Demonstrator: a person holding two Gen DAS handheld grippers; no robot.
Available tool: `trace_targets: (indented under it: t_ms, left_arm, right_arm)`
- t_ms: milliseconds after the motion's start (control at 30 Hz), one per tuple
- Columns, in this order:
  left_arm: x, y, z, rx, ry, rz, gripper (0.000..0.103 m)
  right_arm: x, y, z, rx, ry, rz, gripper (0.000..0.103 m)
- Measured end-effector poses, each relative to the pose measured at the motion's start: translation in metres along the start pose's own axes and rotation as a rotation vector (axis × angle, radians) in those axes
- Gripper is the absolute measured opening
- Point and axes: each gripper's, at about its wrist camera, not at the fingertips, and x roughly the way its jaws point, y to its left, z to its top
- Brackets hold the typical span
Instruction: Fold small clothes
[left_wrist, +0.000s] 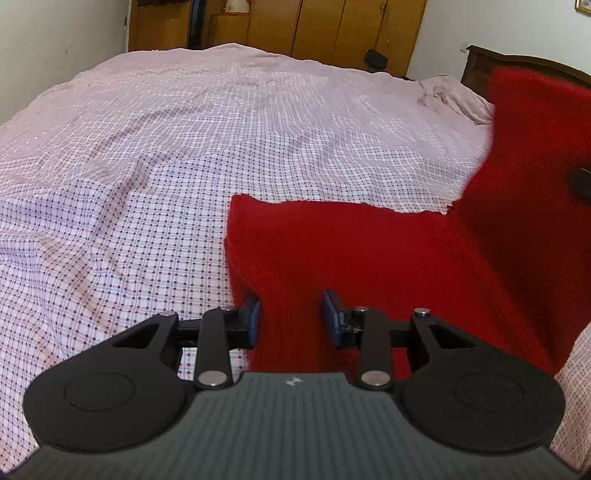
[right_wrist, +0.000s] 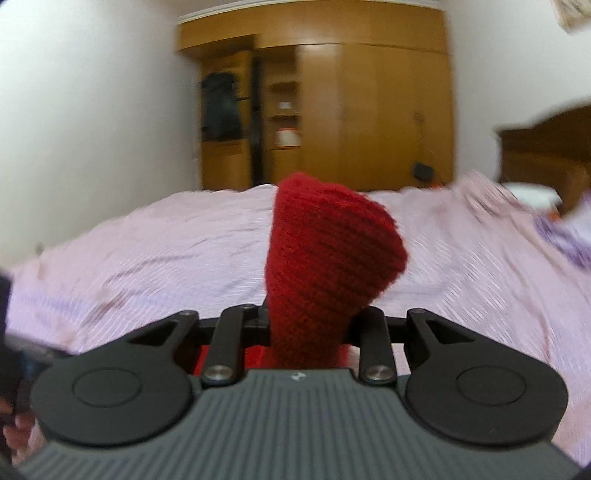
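A red knit garment (left_wrist: 369, 251) lies on the checked bedsheet (left_wrist: 147, 166), and its right part rises off the bed toward the upper right. My left gripper (left_wrist: 291, 317) sits at the garment's near left edge, its blue pads (left_wrist: 254, 317) standing apart with a strip of red knit between them; no pinch shows. In the right wrist view, my right gripper (right_wrist: 306, 321) is shut on a bunch of the same red garment (right_wrist: 328, 251), which sticks up ahead of the jaws and hides the fingertips. It is held above the bed.
A wooden wardrobe (right_wrist: 351, 110) stands beyond the bed's far edge. A dark wooden headboard (left_wrist: 517, 62) and a pink pillow (left_wrist: 454, 96) are at the right. A dark object (left_wrist: 376, 57) sits by the wardrobe. Part of a hand (right_wrist: 14, 424) shows at the lower left.
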Motion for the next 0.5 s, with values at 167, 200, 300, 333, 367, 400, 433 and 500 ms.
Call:
trace_targets:
  t_ms: [167,200,300,333,367,400,433,500]
  left_arm:
    - [-0.006,0.008,0.000,-0.027,-0.003,-0.012,0.039]
    - [-0.010,0.010,-0.001,-0.035,-0.005,-0.013,0.039]
    - [-0.024,0.018,-0.003,-0.037,-0.008,0.004,0.039]
    - [-0.029,0.021,-0.005,-0.032,-0.012,0.010,0.039]
    - [-0.034,0.024,-0.006,-0.028,-0.017,0.016,0.039]
    - [-0.039,0.027,-0.007,-0.024,-0.022,0.021,0.039]
    - [-0.044,0.031,-0.007,-0.022,-0.027,0.024,0.039]
    - [-0.054,0.036,-0.009,-0.017,-0.036,0.036,0.039]
  right_arm:
    - [0.027,0.047,-0.020,-0.118,0.119,0.155,0.029]
    - [0.034,0.054,-0.027,-0.134,0.154,0.179,0.029]
    - [0.044,0.067,-0.047,-0.172,0.201,0.213,0.029]
    - [0.042,0.070,-0.050,-0.191,0.188,0.208,0.029]
    - [0.040,0.072,-0.051,-0.204,0.177,0.200,0.029]
    - [0.041,0.069,-0.049,-0.196,0.176,0.198,0.029]
    - [0.040,0.068,-0.048,-0.181,0.175,0.200,0.029]
    - [0.038,0.068,-0.044,-0.158,0.147,0.178,0.029]
